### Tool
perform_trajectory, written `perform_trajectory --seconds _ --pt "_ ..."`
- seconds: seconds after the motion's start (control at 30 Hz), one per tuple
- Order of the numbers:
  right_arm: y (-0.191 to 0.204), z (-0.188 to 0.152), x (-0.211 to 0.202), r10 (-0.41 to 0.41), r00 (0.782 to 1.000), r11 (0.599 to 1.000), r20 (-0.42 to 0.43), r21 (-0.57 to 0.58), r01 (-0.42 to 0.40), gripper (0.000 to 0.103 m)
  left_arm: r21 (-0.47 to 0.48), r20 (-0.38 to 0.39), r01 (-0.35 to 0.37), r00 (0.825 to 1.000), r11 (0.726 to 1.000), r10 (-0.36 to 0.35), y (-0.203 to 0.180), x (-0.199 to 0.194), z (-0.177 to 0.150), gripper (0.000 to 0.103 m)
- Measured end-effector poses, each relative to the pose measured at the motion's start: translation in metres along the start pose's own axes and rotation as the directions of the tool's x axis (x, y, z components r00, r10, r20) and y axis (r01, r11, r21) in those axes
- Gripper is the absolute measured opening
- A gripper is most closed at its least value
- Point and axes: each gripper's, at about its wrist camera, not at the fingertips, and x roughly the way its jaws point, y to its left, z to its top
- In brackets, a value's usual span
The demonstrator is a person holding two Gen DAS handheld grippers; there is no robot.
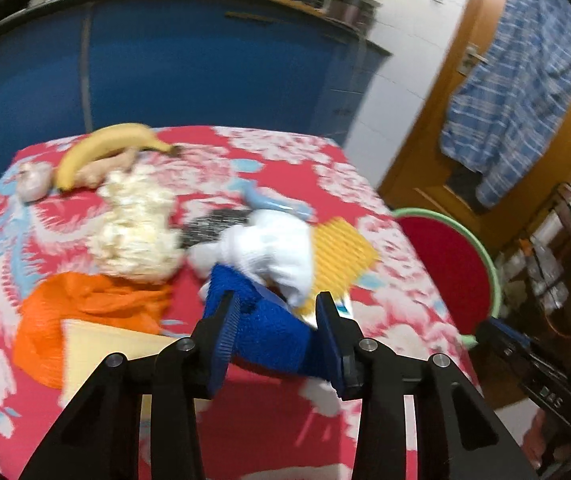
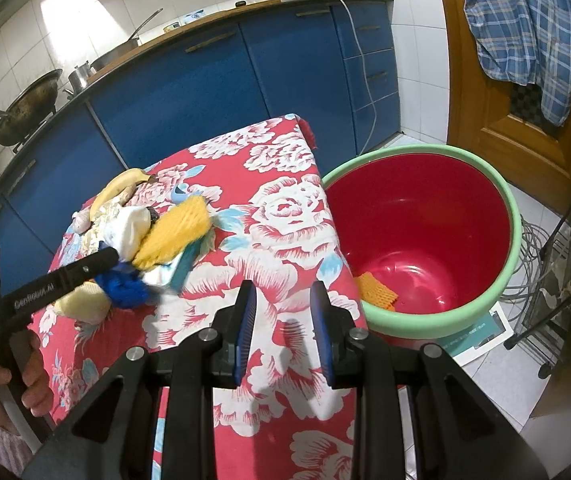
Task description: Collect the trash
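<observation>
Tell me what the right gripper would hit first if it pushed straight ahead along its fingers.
Probably the floral tablecloth itself: the right gripper is empty and angled down at bare cloth near the table's edge. Depth is uncertain; the red basin sits off to its right.

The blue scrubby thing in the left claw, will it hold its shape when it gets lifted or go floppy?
The blue scrubber looks fuzzy and crumpled between the left claw, so it will likely squash and sag, not stay stiff. It seems light for its size. Its bristly surface should grip the ribbed pads rather than slip.
</observation>
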Motion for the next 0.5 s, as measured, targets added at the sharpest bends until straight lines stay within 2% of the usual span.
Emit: perform_trajectory --seconds 0.2,0.5 --pt "-0.004 0.0 -0.002 -0.006 1.0 1.0 0.006 0.008 0.006 0.03 0.086 -0.01 0.05 0.999 0.995 -0.049 -0.028 0.011 0.003 0.04" --pt "-0.009 -0.003 -0.004 -0.012 1.0 1.0 0.012 0.003 0.012 0.03 0.078 -0.054 0.144 0.989 0.986 -0.141 -0.047 0.038 0.018 0.04"
